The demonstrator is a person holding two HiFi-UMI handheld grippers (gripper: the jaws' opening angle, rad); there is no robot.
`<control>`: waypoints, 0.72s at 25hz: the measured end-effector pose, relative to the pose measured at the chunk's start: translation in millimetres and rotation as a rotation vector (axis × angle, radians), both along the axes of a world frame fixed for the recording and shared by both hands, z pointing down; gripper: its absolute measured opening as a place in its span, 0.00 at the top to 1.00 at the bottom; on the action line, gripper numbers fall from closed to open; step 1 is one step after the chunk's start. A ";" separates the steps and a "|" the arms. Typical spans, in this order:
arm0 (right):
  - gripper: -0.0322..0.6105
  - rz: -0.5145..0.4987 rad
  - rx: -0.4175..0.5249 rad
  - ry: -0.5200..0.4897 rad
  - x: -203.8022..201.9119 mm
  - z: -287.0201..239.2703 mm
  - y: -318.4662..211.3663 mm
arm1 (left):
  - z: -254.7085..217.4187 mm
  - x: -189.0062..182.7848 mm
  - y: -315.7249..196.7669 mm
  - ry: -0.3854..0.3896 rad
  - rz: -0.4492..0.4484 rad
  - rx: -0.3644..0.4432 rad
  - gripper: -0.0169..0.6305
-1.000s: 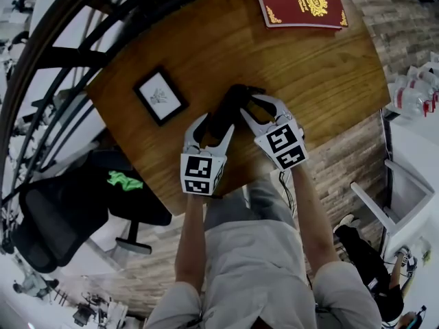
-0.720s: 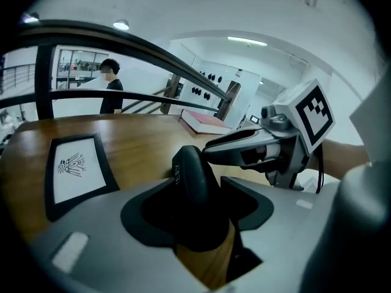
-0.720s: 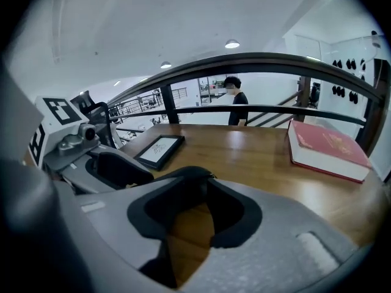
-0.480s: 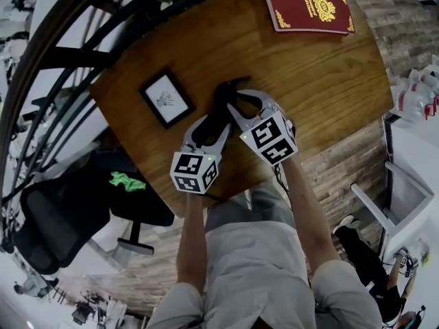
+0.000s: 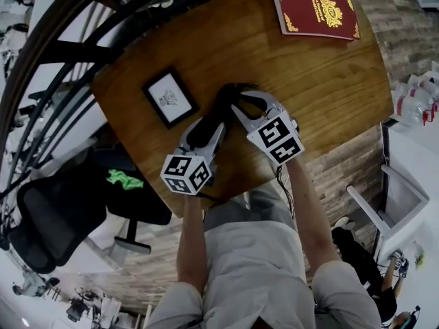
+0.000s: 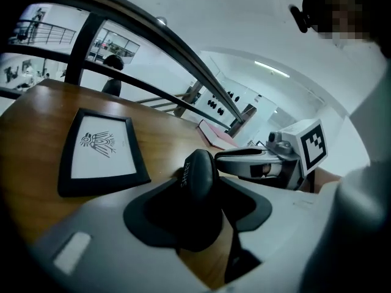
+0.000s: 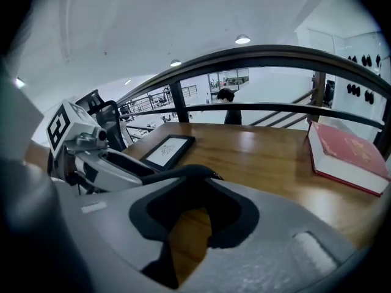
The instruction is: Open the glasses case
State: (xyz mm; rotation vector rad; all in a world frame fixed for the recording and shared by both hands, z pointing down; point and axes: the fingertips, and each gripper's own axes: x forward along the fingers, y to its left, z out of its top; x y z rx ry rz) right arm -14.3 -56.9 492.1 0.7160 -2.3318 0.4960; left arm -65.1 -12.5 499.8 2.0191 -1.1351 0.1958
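Observation:
A black glasses case (image 5: pixel 223 105) lies on the wooden table (image 5: pixel 322 81), running away from me. My left gripper (image 5: pixel 209 124) straddles its near end. In the left gripper view the case (image 6: pixel 198 182) fills the space between the dark pads and my left gripper (image 6: pixel 201 209) is closing on it. My right gripper (image 5: pixel 240 100) sits at the case's far end, on its right side. In the right gripper view the case's thin rim (image 7: pixel 183 171) crosses between the tips of my right gripper (image 7: pixel 195 215). Its jaws are closing, and bare wood shows between them.
A small black picture frame (image 5: pixel 169 96) lies left of the case. A red book (image 5: pixel 317 11) lies at the far right corner. A dark railing (image 5: pixel 62 53) curves past the table's left edge, with an office chair (image 5: pixel 62 211) below. The table's front edge is by my legs.
Both grippers have drawn in along the case and their jaws have narrowed. The left gripper's marker cube has rolled. The right gripper shifted left toward the case.

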 end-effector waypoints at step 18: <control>0.80 -0.091 0.045 0.091 -40.4 -5.5 -10.8 | -22.4 -30.1 -6.7 -0.366 -0.017 0.139 0.75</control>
